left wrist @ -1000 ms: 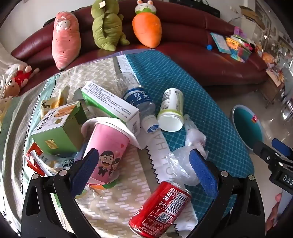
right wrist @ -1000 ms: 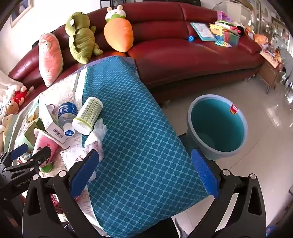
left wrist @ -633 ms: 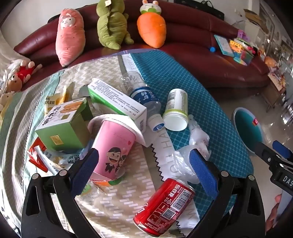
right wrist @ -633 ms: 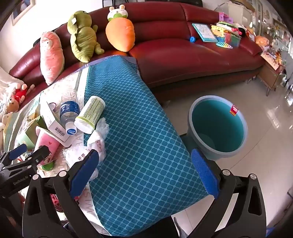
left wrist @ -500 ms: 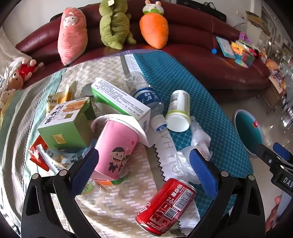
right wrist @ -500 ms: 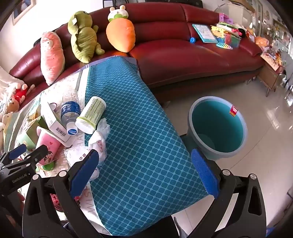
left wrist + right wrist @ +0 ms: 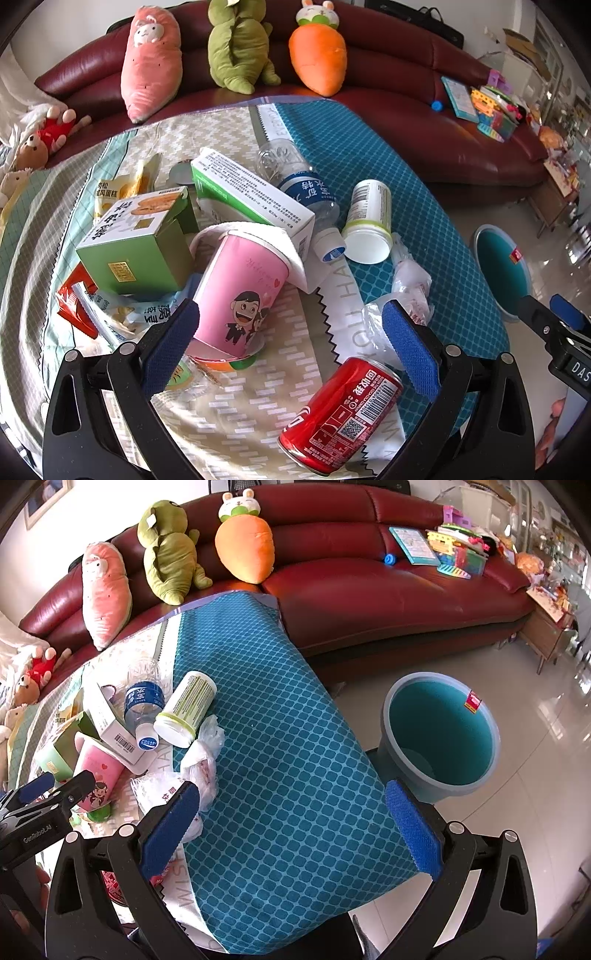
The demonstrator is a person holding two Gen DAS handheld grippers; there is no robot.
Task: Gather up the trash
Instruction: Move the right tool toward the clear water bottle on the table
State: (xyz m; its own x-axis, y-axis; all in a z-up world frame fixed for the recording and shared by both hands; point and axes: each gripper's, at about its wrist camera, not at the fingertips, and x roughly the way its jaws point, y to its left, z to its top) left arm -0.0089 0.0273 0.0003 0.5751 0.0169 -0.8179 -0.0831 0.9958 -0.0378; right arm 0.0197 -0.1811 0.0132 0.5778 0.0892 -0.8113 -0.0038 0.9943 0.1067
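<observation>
Each claw (image 7: 290,345) has black triangular-cutout arms, silver screws and blue ribbed pads (image 7: 413,829).

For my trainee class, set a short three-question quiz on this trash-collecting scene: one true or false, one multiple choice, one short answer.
1. True or false: the red can stands upright on the table.
2. Multiple choice: the water bottle's cap end lies right beside which item? A) the white jar B) the trash bin C) the orange carrot plush
3. Short answer: what state are the left gripper and right gripper in, and is either holding anything?

Key:
1. False; it lies on its side.
2. A.
3. Both are open and hold nothing.
</observation>
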